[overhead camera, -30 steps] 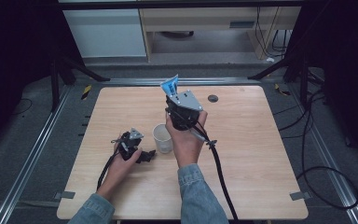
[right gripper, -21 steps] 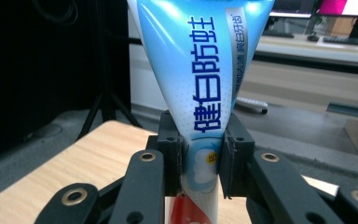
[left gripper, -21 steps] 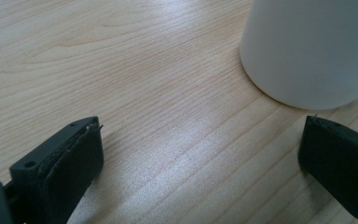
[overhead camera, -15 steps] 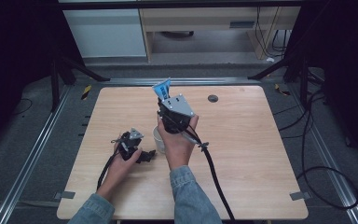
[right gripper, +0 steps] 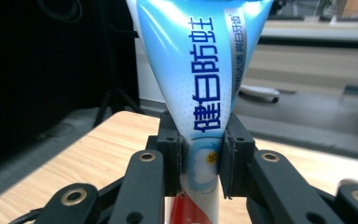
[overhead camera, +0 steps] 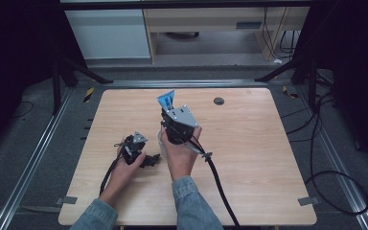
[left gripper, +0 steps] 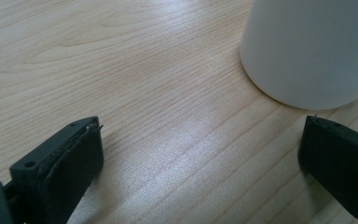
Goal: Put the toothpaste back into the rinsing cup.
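Note:
My right gripper (overhead camera: 168, 111) is held up over the middle of the wooden table (overhead camera: 249, 143), shut on a blue and white toothpaste tube (overhead camera: 166, 100) whose flat end points up. In the right gripper view the tube (right gripper: 200, 70) stands between both jaws of that gripper (right gripper: 201, 158), with a red band at its lower end. A white cup (overhead camera: 161, 137) stands on the table just under that hand, mostly hidden. My left gripper (overhead camera: 154, 158) rests low on the table left of the cup. Seen from the left gripper view, it is open (left gripper: 200, 154), and the cup (left gripper: 314, 46) is just beyond the right jaw.
A small dark round hole cover (overhead camera: 219, 100) sits near the table's far edge. Black cables (overhead camera: 220, 182) trail from both grippers toward the near edge. Metal rails (overhead camera: 33, 158) and dark stand legs flank the table.
My right gripper with the toothpaste tube has moved left and toward me, ending over the white cup, which is now largely covered. The left gripper has stayed put.

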Action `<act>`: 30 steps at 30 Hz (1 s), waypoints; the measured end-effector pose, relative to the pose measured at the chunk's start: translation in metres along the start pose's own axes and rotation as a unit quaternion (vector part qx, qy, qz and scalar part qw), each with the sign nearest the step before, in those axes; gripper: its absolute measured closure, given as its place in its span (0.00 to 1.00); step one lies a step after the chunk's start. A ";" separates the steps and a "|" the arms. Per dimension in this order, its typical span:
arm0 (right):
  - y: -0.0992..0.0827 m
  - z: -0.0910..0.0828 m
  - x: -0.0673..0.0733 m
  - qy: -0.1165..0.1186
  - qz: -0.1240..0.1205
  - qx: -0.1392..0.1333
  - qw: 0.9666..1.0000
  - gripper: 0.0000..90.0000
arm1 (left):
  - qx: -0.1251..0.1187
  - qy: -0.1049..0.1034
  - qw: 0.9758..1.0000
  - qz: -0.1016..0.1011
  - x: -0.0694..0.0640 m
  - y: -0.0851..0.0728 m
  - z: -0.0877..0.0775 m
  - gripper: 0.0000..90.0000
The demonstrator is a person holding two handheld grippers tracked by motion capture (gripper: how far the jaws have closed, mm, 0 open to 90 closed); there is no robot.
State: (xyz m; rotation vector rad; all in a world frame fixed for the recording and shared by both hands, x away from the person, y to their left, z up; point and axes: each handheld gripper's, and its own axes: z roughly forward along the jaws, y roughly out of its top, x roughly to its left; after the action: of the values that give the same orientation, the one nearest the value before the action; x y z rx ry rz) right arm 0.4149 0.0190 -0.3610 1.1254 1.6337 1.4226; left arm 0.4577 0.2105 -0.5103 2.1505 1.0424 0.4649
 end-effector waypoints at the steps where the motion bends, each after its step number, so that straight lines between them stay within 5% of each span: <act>1: -0.002 0.000 0.000 -0.001 -0.003 0.001 1.000 0.81 | 0.000 0.000 1.000 0.000 0.000 0.000 0.000 0.00; 4: -0.007 0.002 0.002 -0.009 -0.021 0.007 1.000 0.81 | 0.000 0.000 1.000 -0.001 0.000 0.000 0.000 0.00; 30: -0.039 0.013 0.000 0.001 -0.004 0.022 1.000 0.81 | 0.002 -0.001 1.000 0.002 0.000 0.000 0.000 0.00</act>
State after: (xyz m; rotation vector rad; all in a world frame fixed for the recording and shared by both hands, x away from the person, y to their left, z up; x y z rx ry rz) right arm 0.4203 0.0233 -0.4021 1.1411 1.6751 1.3893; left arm 0.4576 0.2108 -0.5102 2.1563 1.0399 0.4636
